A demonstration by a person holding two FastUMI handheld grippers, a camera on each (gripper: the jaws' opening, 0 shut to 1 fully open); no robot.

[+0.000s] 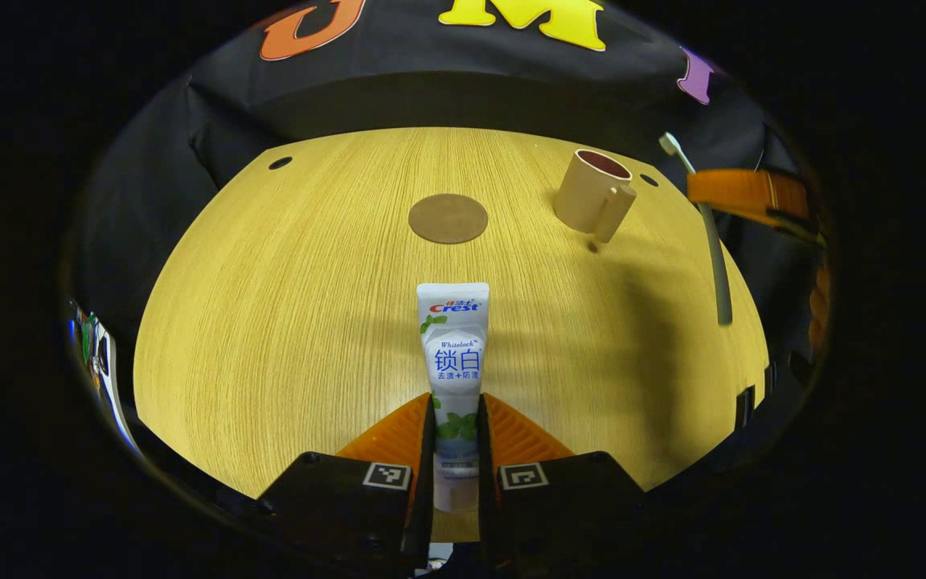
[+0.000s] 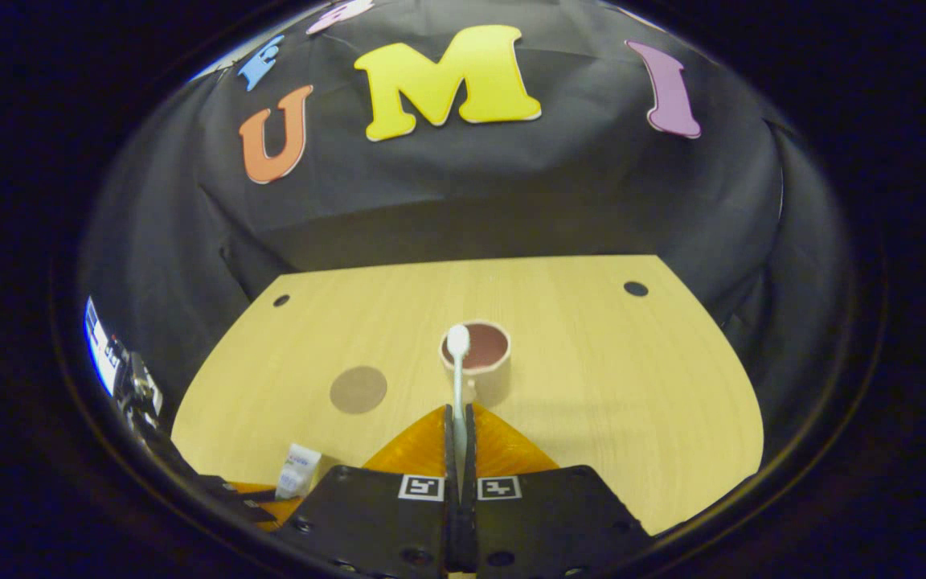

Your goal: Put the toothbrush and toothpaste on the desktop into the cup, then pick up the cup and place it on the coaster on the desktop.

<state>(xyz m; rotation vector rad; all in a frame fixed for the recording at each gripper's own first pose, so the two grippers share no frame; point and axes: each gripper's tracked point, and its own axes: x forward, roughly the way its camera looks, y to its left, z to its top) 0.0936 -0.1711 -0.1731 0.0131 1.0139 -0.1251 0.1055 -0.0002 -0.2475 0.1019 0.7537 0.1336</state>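
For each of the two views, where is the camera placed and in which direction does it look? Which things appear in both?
Left gripper view: rides on the left gripper, facing forward over the desktop; its fingers clamp the toothpaste.
Right gripper view: rides on the right gripper, higher above the desktop, facing the cup; its fingers clamp the toothbrush.
Shared: cup, coaster, toothpaste, toothbrush, desktop.

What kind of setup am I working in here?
Likely a staged recording booth, not a home: a bare wooden desk backed by black cloth, carrying just a cup, coaster and toothpaste.
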